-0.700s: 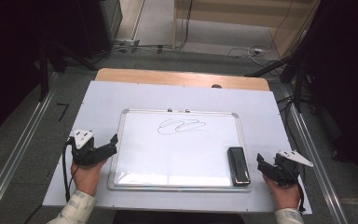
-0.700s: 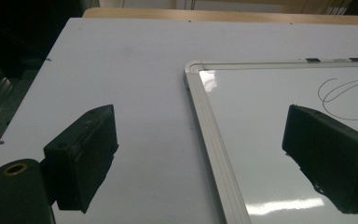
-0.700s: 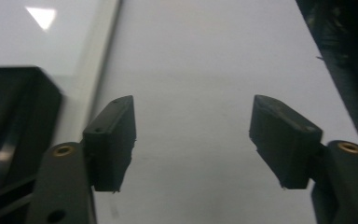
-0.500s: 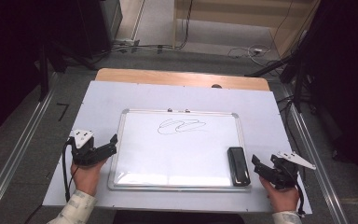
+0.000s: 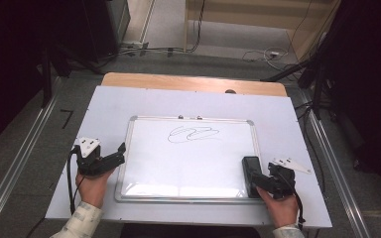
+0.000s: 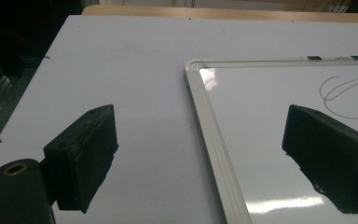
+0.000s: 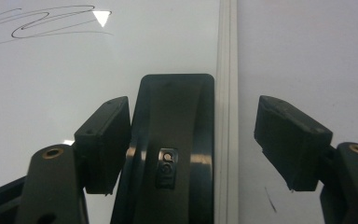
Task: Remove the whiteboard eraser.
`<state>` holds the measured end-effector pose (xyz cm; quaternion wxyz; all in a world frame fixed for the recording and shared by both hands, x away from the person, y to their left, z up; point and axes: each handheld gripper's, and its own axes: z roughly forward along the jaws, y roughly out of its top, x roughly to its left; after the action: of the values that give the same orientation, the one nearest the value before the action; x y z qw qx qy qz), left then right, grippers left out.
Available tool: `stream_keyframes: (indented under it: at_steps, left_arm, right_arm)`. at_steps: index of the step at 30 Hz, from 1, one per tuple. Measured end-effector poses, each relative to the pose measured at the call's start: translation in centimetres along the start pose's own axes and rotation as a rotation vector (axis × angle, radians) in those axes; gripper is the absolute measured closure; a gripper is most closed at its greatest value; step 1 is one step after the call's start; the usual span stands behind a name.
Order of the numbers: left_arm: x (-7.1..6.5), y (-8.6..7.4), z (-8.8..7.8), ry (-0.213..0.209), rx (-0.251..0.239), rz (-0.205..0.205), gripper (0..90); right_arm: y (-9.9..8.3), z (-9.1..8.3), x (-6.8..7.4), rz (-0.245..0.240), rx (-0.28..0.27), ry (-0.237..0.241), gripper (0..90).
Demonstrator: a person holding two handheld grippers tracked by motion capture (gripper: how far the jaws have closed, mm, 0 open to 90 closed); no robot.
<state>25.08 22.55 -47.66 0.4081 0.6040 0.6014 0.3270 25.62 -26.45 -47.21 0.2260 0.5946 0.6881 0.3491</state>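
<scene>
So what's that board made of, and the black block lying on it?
The whiteboard looks like glossy coated sheet, shown by bright glare and reflections, with a pale ribbed frame that could be aluminium or plastic. The black eraser seems moulded plastic with a smooth semi-gloss top and an embossed mark; its underside is hidden. The right hand-held gripper stands open around it.

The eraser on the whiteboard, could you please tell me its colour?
Black; the eraser shows best in the right gripper view.
</scene>
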Motion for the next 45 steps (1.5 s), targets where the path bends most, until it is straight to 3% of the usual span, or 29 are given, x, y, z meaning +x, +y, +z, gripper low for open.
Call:
stream_keyframes:
  at_steps: [10,14,17,22,23,25,29,38,45]
  left_arm:
    - [0.0,0.0,0.0,-0.003,-0.002,-0.002,10.7]
    - [0.0,0.0,0.0,-0.003,-0.003,-0.001,10.7]
    - [0.1,0.0,0.0,-0.003,-0.004,-0.003,10.8]
    - [0.1,0.0,0.0,-0.002,-0.003,-0.002,10.7]
    - [0.0,0.0,0.0,-0.003,-0.003,-0.001,10.7]
    - [0.0,0.0,0.0,-0.003,-0.004,0.0,10.8]
    - [0.1,0.0,0.0,-0.005,-0.004,-0.003,10.7]
    - [0.1,0.1,0.0,-0.005,-0.005,-0.008,10.8]
    - [0.1,0.1,0.0,-0.004,-0.004,-0.006,10.8]
  right_arm:
    - [-0.1,2.0,2.0,-0.049,0.035,-0.066,28.7]
    - [-0.3,2.5,2.3,-0.076,0.052,-0.118,31.3]
    - [-0.5,2.6,2.2,-0.053,0.063,-0.102,32.4]
    - [-0.8,2.9,2.5,-0.061,0.039,-0.102,31.1]
    - [-1.0,3.1,2.8,-0.075,0.057,-0.122,31.5]
    - [-1.0,3.1,3.1,-0.097,0.041,-0.143,34.7]
    - [-0.8,2.9,2.6,-0.055,0.041,-0.109,38.0]
    - [-0.6,2.7,2.5,-0.065,0.052,-0.103,38.5]
    - [0.2,1.9,2.2,-0.055,0.021,-0.071,38.5]
